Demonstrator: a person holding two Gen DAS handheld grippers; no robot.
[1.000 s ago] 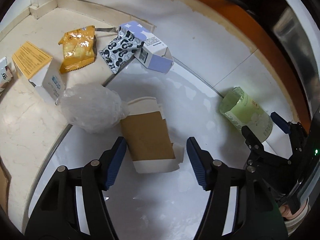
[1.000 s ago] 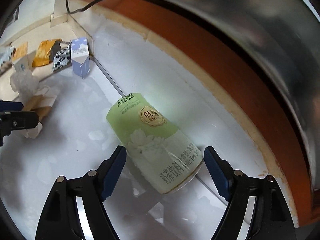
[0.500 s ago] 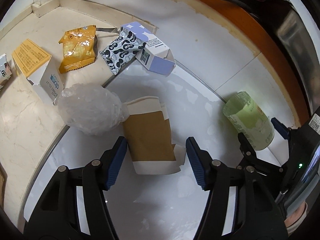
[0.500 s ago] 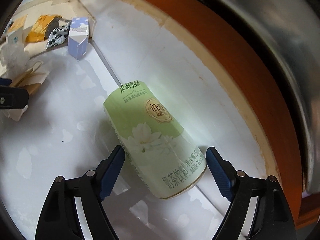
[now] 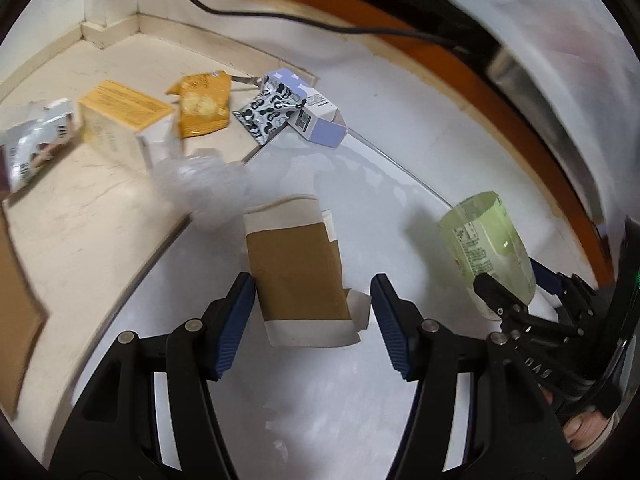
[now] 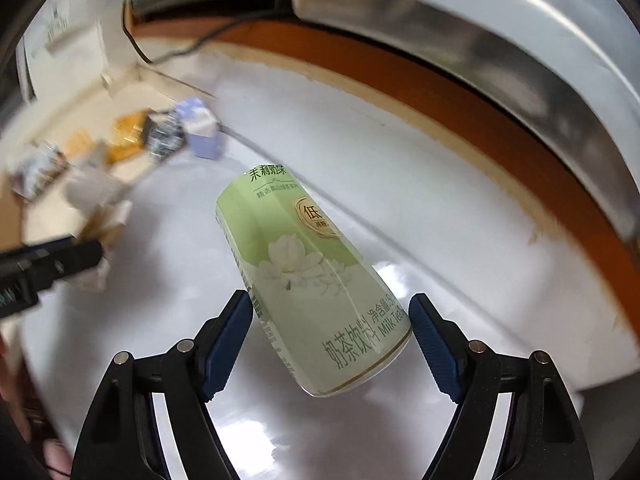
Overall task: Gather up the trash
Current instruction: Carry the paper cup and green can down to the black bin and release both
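Observation:
A flattened paper cup with a brown sleeve [image 5: 298,276] sits between the pads of my left gripper [image 5: 312,320], which touch its sides. A pale green milk tea bottle [image 6: 308,280] is gripped between the pads of my right gripper [image 6: 332,336] and is tilted, lifted off the white floor. The bottle [image 5: 486,248] and right gripper [image 5: 516,292] also show in the left wrist view. A crumpled clear plastic bag [image 5: 204,180] lies by the cup's far end.
Further back lie a lavender carton [image 5: 316,120], a black-and-white wrapper [image 5: 268,114], an orange snack packet [image 5: 202,104], a yellow-topped box [image 5: 120,118] and a silver wrapper [image 5: 36,140]. A black cable [image 5: 280,18] runs along the orange baseboard [image 5: 460,56].
My right gripper closed on the green bottle and raised it off the floor. My left gripper closed in on the paper cup; the view shifted and blurred.

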